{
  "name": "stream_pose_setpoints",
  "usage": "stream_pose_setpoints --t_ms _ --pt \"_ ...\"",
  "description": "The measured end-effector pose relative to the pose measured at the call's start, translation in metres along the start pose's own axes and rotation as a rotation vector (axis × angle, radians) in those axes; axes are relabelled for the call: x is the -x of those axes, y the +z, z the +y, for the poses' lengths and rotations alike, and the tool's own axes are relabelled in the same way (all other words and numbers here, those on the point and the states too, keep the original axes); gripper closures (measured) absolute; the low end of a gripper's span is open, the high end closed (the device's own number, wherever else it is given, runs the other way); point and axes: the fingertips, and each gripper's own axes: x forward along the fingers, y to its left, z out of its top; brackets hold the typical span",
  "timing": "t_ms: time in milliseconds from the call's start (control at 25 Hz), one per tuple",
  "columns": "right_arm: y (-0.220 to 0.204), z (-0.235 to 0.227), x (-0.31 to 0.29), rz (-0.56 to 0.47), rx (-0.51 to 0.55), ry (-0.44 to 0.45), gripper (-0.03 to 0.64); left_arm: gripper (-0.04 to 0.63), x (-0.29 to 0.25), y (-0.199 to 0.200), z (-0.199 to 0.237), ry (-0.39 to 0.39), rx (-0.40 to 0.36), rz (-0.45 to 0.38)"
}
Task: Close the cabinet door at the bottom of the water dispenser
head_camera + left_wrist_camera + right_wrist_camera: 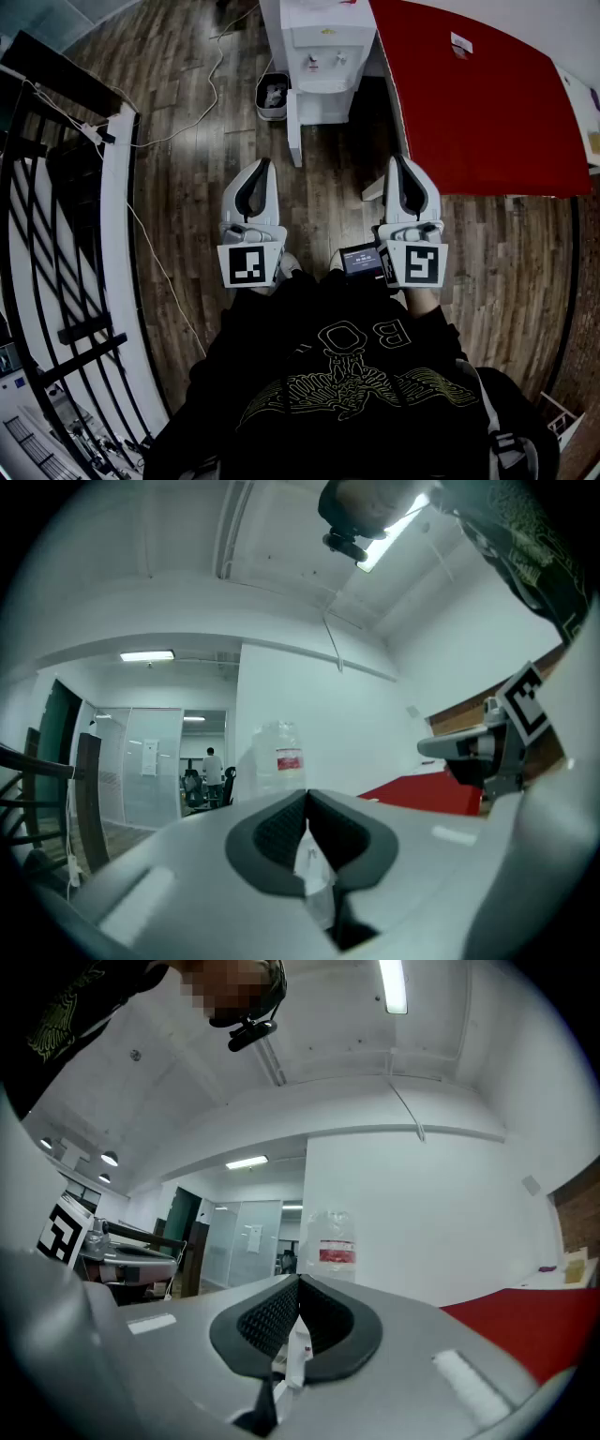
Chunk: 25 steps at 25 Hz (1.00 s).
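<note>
The white water dispenser (319, 45) stands at the far end of the wooden floor, with a clear bottle (278, 755) (335, 1245) on top. Its bottom cabinet door (294, 127) stands open, swung out toward me and seen edge-on. My left gripper (264, 163) (307, 801) is held level, shut and empty, a little nearer to me than the door's free edge and slightly left of it. My right gripper (397, 160) (298, 1284) is level beside it, also shut and empty, to the right of the door. Neither touches the door.
A red table (478, 94) fills the right side next to the dispenser. A small waste bin (272, 95) sits left of the dispenser. A black railing (56, 234) and white ledge run along the left, and a cable (202, 103) trails over the floor.
</note>
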Motion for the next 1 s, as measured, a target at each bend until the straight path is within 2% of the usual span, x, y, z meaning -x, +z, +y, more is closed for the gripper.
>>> stream_pose_setpoints --t_ms 240,640,840,1000 --pt "-0.01 -0.021 0.004 0.048 -0.011 -0.015 0.618 0.588 -0.01 0.0 -0.017 -0.003 0.007 0.02" --pt "-0.013 -0.044 -0.011 0.008 -0.07 0.065 0.618 0.588 -0.029 -0.003 -0.039 0.023 0.0 0.03" --pt "-0.027 -0.048 -0.026 0.042 -0.062 0.064 0.618 0.588 -0.045 -0.012 -0.035 0.043 0.026 0.035" --pt "-0.036 -0.049 -0.054 0.06 -0.069 0.044 0.618 0.589 -0.07 -0.022 -0.01 0.061 0.022 0.035"
